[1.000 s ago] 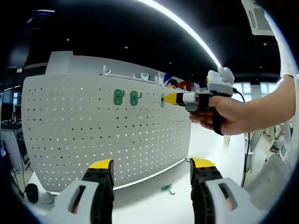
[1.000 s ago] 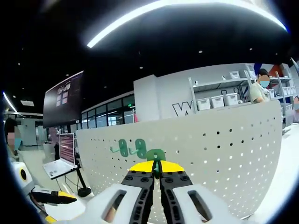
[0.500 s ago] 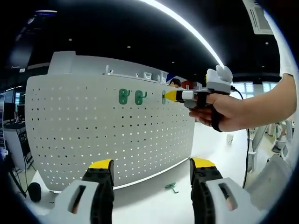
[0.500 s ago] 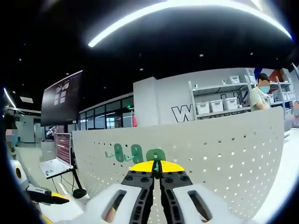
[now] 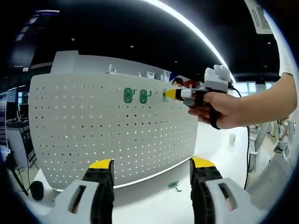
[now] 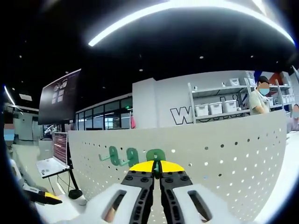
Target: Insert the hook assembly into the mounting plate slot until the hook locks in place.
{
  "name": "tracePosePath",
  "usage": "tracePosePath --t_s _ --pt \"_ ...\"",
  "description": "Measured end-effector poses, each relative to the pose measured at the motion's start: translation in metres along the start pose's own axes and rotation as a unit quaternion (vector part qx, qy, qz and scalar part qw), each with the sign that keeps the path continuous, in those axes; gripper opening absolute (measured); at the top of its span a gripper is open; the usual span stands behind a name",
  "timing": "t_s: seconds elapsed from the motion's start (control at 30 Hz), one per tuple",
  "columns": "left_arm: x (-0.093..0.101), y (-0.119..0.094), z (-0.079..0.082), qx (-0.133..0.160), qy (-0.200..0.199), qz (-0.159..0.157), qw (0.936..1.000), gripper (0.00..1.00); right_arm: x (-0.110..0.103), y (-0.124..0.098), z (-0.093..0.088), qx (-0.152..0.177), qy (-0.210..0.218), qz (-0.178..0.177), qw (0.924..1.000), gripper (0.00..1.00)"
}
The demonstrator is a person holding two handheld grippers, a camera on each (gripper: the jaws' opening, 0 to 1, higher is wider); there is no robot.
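The right gripper pinches a green hook against the board (two hooks hang there); the left gripper is open

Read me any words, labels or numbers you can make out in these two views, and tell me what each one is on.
"W": large dark letter on the white back wall, cut off by the shelf; the rest is hidden.
Hanging screen: shows content, too small to read.
Laptop screen: lines of text, too blurred to read.
Pegboard, green hooks and grippers: no readable text.
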State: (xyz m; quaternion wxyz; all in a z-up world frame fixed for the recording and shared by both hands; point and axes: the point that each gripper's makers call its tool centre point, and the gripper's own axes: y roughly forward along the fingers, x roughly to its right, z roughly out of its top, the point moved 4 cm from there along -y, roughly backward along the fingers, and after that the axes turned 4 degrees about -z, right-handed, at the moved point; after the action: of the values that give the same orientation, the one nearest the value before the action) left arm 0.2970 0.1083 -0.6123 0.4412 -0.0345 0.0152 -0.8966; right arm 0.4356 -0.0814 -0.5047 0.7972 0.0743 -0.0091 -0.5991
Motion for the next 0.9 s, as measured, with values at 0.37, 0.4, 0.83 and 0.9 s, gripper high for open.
tracePosePath --t_s 0.37,0.4,0.83,0.9 --pt "-0.004 -0.004 -0.003 -0.004 -0.002 0.009 0.9999 0.67 -0.002 0.009 0.001 0.005 -0.004 -0.002 1.0 0.01" --pt "-0.005 -0.004 -0.003 -0.004 -0.002 0.01 0.9999 0.67 -0.003 0.01 0.001 0.005 -0.006 -0.001 1.0 0.01" --pt "-0.01 -0.007 -0.005 -0.009 -0.001 0.018 0.9998 0.66 -0.002 0.021 -0.001 0.009 -0.003 -0.002 0.9999 0.01" --pt "-0.011 -0.007 -0.006 -0.011 -0.001 0.019 0.9998 0.66 -0.001 0.023 -0.003 0.007 0.003 -0.003 1.0 0.01"
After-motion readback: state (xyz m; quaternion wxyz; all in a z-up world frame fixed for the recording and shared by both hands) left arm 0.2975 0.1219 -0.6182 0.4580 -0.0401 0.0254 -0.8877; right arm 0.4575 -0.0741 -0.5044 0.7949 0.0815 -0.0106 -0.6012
